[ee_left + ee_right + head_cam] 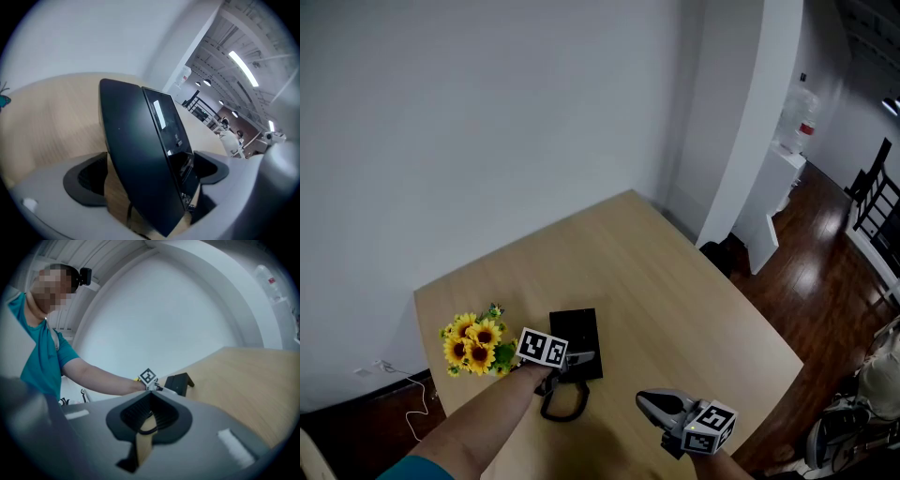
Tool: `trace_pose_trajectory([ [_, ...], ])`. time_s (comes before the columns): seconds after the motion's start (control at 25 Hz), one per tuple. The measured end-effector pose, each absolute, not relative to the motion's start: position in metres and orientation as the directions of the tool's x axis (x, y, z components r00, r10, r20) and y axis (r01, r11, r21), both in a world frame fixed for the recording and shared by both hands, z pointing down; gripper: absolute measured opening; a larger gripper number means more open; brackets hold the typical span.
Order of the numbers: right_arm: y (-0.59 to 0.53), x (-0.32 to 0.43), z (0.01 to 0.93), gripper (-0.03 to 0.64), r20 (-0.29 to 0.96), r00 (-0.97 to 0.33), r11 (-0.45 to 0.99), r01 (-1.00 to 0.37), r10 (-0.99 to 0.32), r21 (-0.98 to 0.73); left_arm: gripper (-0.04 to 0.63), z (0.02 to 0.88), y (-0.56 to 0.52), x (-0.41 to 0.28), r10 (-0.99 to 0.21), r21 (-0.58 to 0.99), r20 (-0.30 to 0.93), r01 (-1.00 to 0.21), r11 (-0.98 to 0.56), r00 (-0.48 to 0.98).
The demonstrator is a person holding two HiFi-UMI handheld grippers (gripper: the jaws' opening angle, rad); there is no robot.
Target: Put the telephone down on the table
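The black telephone (579,333) rests on the light wooden table (666,272), its cord (564,405) looping toward the near edge. My left gripper (581,359) reaches it from the near side and points down at it. In the left gripper view the telephone (136,154) stands edge-on between the wide-set jaws of the left gripper (147,176), and the left pad (86,180) is clear of it. My right gripper (645,401) hovers to the right near the front edge, its jaws together on nothing. The right gripper view shows the telephone (180,383) across the table.
A bunch of sunflowers (475,342) lies just left of the telephone, near the table's left edge. A white wall stands behind the table and a white pillar (750,112) at the right. Dark floor (825,281) lies past the right edge.
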State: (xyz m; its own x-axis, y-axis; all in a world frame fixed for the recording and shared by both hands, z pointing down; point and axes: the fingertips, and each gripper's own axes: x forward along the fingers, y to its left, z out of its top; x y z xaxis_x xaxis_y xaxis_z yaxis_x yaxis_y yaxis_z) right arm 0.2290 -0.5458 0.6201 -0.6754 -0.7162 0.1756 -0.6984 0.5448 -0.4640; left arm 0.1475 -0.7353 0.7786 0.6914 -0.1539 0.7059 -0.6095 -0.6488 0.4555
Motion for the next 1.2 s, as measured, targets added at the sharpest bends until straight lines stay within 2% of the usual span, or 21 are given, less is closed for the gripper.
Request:
trace_pose_trajectory([
  [0.16, -0.541, 0.23, 0.615, 0.002, 0.164, -0.673, 0.552, -0.702, -0.722, -0.451, 0.568, 0.763, -0.732, 0.139, -0.24, 0.402, 0.694, -0.641, -0.653, 0.679],
  [0.4, -0.529, 0.24, 0.606, 0.002, 0.137, -0.656, 0.543, -0.709, -0.742, -0.45, 0.571, 0.725, -0.693, 0.136, -0.253, 0.408, 0.641, -0.601, -0.687, 0.725],
  [0.56, -0.516, 0.245, 0.599, 0.002, 0.13, -0.651, 0.544, -0.714, -0.748, -0.441, 0.565, 0.702, -0.673, 0.122, -0.323, 0.361, 0.618, -0.624, -0.693, 0.717],
  [0.6, -0.512, 0.245, 0.595, 0.002, 0.12, -0.652, 0.545, -0.708, -0.749, -0.448, 0.546, 0.694, -0.667, 0.119, -0.34, 0.352, 0.6, -0.621, -0.7, 0.724],
  [0.72, -0.503, 0.245, 0.587, 0.002, 0.092, -0.655, 0.556, -0.699, -0.75, -0.449, 0.354, 0.66, -0.646, 0.105, -0.391, 0.354, 0.512, -0.603, -0.715, 0.765],
  [0.8, -0.496, 0.245, 0.585, 0.002, 0.103, -0.666, 0.569, -0.699, -0.739, -0.434, 0.146, 0.637, -0.629, 0.091, -0.439, 0.353, 0.446, -0.604, -0.714, 0.78],
  [0.88, -0.487, 0.242, 0.579, 0.002, 0.12, -0.682, 0.583, -0.691, -0.721, -0.426, 0.002, 0.615, -0.607, 0.075, -0.467, 0.36, 0.384, -0.595, -0.718, 0.797],
  [1.04, -0.475, 0.234, 0.563, 0.002, 0.096, -0.726, 0.636, -0.651, -0.681, -0.414, 0.003, 0.571, -0.551, 0.045, -0.47, 0.427, 0.261, -0.537, -0.727, 0.843],
  [1.2, -0.468, 0.22, 0.553, 0.002, 0.094, -0.768, 0.677, -0.61, -0.634, -0.413, 0.003, 0.54, -0.5, 0.009, -0.528, 0.517, 0.17, -0.531, -0.671, 0.832],
])
